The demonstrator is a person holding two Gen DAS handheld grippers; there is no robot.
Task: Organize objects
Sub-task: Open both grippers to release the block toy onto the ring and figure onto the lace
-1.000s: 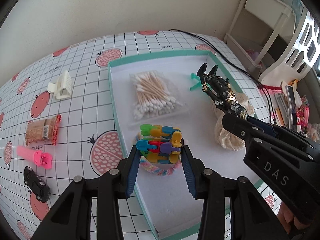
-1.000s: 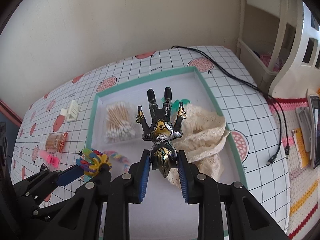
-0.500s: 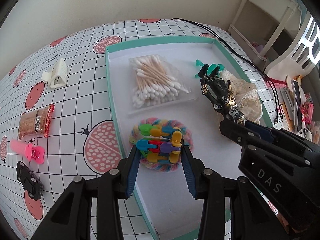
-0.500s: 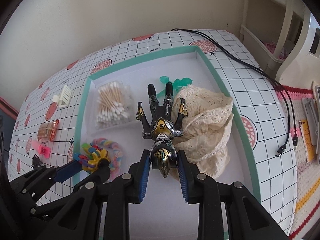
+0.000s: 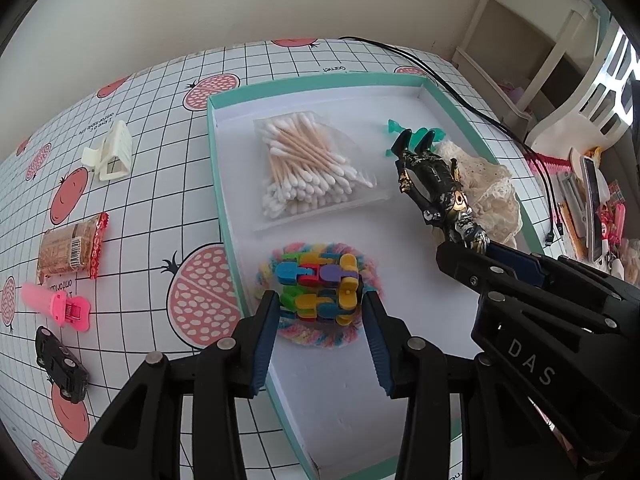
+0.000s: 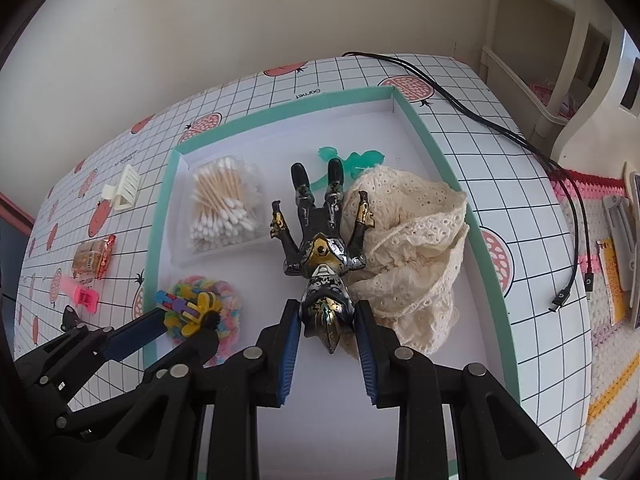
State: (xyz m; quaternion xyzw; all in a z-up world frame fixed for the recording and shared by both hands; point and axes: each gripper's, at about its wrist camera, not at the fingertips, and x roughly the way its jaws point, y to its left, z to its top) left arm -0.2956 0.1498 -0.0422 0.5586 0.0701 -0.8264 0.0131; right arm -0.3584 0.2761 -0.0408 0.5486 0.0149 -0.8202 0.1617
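Note:
My left gripper [image 5: 320,312] is shut on a multi-coloured block toy [image 5: 318,280], held just over a rainbow scrunchie [image 5: 320,334] at the near left of the teal-rimmed white tray [image 5: 224,200]. The right gripper [image 6: 328,320] is shut on the head of a black and gold action figure [image 6: 320,236]. The figure's legs point away, over the tray's middle. It sits beside a cream lace cloth [image 6: 408,248]. In the right wrist view the left gripper [image 6: 188,320] and its toy show at lower left.
In the tray lie a bag of cotton swabs [image 5: 308,168] and a green plastic piece [image 5: 400,128]. Left of the tray are a white claw clip [image 5: 110,152], a snack bar [image 5: 70,252], a pink clip [image 5: 56,306] and a black toy car [image 5: 60,364]. A black cable [image 6: 500,128] runs along the right.
Both grippers have moved forward and down into the tray. The block toy now hangs over the scrunchie, and the figure is lower beside the lace cloth. Both grips are unchanged.

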